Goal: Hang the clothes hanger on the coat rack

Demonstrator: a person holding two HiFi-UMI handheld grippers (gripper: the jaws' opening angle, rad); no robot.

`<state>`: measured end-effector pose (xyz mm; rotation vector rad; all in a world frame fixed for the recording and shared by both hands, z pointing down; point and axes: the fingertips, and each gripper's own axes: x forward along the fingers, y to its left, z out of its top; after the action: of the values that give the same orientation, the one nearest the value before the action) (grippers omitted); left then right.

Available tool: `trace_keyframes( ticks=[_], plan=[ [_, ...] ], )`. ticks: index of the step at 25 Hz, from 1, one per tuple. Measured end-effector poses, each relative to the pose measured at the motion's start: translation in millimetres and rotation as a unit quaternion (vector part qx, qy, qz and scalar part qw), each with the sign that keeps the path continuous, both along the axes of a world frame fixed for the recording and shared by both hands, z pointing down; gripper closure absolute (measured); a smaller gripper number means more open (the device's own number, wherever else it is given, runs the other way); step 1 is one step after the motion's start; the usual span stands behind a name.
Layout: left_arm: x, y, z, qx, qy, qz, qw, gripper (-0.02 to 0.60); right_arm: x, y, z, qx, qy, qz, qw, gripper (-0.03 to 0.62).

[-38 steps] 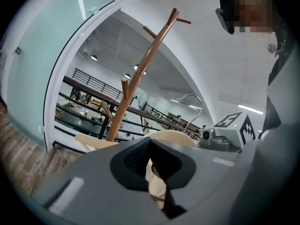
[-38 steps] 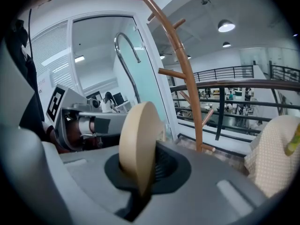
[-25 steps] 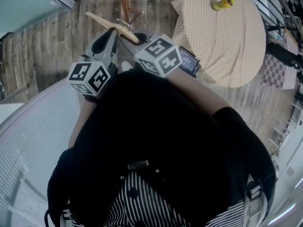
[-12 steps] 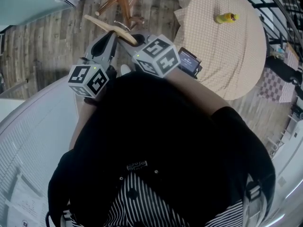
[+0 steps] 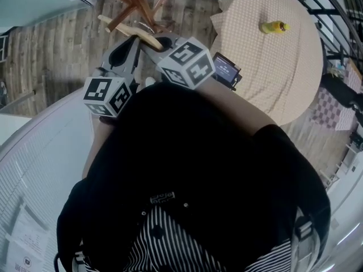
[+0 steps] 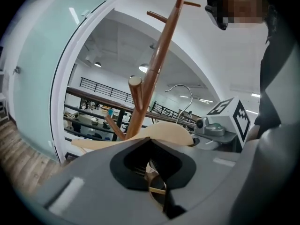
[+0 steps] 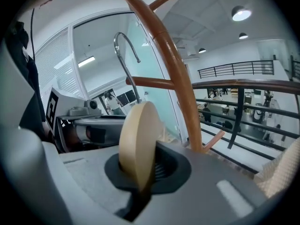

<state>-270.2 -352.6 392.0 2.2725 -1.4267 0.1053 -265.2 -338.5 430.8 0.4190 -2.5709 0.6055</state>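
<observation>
Being brought closer to the wooden coat rack (image 7: 176, 78): one wooden clothes hanger (image 7: 137, 139), which is being clamped by the left hand-held gripper (image 6: 152, 165) and the right hand-held gripper (image 7: 145, 175). Its metal hook (image 7: 125, 55) is now nearing the pegs, not yet hung.

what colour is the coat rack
Reddish-brown wood; the coat rack shows best in the right gripper view.

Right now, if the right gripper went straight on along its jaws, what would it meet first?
Most likely the coat rack. Its pole rises just right of the hanger end clamped in the right gripper, and a side peg crosses roughly dead ahead. Depth is unclear, but nothing else shows in between.
</observation>
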Motion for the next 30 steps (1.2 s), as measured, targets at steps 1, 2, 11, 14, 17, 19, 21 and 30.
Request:
trace_keyframes(
  ticks=[1, 2, 11, 14, 17, 19, 21, 30],
  plan=[
    [2, -3, -1, 0.000, 0.003, -0.003, 1.0000, 0.581, 1, -3, -1, 0.000, -0.001, -0.003, 1.000, 0.592],
    [4, -7, -2, -0.002, 0.006, -0.005, 1.0000, 0.580, 4, -7, -2, -0.001, -0.003, -0.006, 1.000, 0.592],
    [13, -23, 1, -0.007, 0.025, -0.054, 0.9982, 0.580, 18, -21, -6, -0.007, -0.014, -0.050, 0.999, 0.592],
    [3, -20, 7, -0.008, 0.036, -0.061, 0.9975, 0.580, 9, -19, 0, -0.003, -0.005, -0.051, 0.999, 0.592],
    [-3, -15, 9, -0.011, 0.030, -0.046, 0.9984, 0.580, -1, -14, 7, -0.025, -0.002, -0.048, 0.999, 0.592],
    [-7, -13, 11, -0.019, 0.019, -0.033, 0.9991, 0.580, -5, -13, 11, -0.035, 0.003, -0.039, 0.999, 0.592],
    [-16, -19, 15, -0.028, 0.029, -0.022, 0.9989, 0.580, -11, -20, 12, -0.036, 0.006, -0.023, 0.999, 0.592],
    [-27, -38, 16, -0.035, 0.048, 0.046, 0.9972, 0.580, -19, -47, -1, -0.032, 0.019, 0.037, 0.999, 0.592]
  ],
)
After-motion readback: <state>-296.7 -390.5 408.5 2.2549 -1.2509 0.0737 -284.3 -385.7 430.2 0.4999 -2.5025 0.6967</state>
